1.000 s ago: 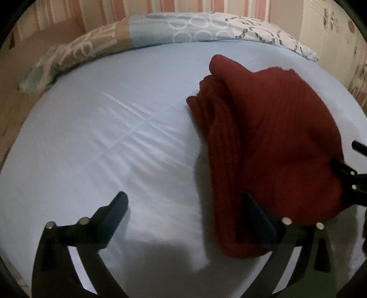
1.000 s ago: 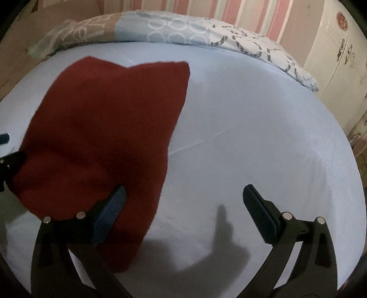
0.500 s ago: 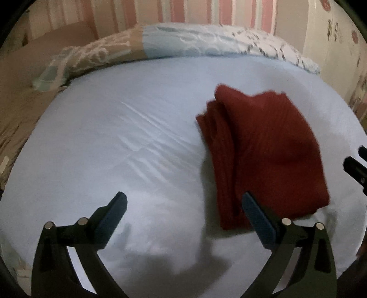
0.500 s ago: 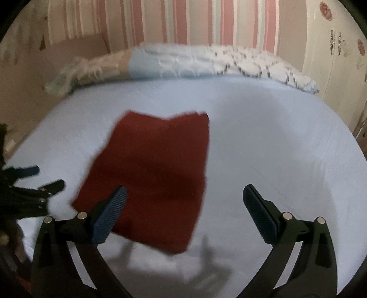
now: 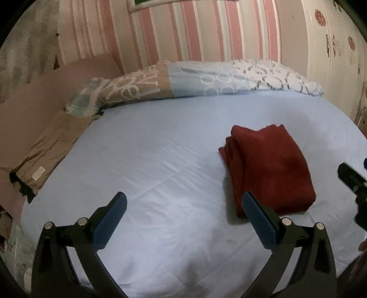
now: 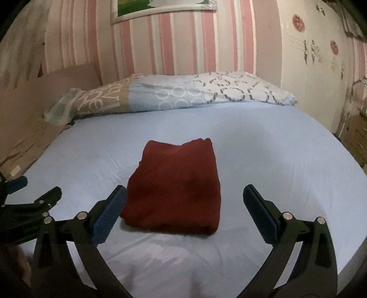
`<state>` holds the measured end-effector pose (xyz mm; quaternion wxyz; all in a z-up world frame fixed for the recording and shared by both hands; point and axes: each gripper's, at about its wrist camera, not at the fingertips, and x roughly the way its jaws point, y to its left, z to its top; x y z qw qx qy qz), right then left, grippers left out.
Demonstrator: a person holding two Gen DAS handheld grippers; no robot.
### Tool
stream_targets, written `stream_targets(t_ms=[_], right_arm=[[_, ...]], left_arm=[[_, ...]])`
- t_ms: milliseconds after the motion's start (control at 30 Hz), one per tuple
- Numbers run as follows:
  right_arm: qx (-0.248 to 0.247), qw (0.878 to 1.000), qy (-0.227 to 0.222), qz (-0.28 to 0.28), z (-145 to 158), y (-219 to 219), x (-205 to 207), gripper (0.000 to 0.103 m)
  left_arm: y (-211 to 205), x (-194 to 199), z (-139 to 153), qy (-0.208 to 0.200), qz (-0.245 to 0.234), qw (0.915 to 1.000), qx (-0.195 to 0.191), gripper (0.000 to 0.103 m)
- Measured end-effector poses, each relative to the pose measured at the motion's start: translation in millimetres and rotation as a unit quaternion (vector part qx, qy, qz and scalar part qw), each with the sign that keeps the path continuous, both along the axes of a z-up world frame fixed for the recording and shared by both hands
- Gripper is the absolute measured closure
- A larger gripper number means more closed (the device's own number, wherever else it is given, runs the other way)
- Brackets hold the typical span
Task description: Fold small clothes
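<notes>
Left hand-held gripper (image 5: 183, 220): wide, empty.
Right hand-held gripper (image 6: 184, 213): wide, empty.
Folded dark red knit garment (image 6: 176, 190): flat on pale blue bed sheet (image 6: 286, 165).

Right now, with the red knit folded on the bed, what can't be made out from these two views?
- Red knit garment: its type is hidden by its own folds in both views.
- Wall picture: cut off by the top edge in both views.
- Right gripper: mostly cut off by the right edge of the left wrist view.
</notes>
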<state>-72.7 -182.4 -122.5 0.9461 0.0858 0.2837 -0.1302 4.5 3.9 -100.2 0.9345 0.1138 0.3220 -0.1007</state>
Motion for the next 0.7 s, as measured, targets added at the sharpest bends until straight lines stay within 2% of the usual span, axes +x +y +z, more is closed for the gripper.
stream_targets(t_ms=[67, 267, 467, 700], right_arm=[[0.000, 1.000, 0.002, -0.005, -2, 4, -6, 0.003], [-0.012, 1.000, 0.004, -0.027, -4, 8, -19, 0.003], [-0.046, 0.998, -0.020, -0.043, 6, 19, -30, 0.003], [-0.071, 0.996, -0.031, -0.048, 19, 25, -39, 0.003]], left_arm=[[5, -8, 3, -0.006, 0.007, 0.9999, -0.007, 0.002], [9, -21, 0, -0.029, 0.035, 0.9986, 0.026, 0.002], [16, -26, 4, 0.001, 0.011, 0.9998, -0.019, 0.002], [24, -38, 28, -0.022, 0.002, 0.9990, -0.040, 0.002]])
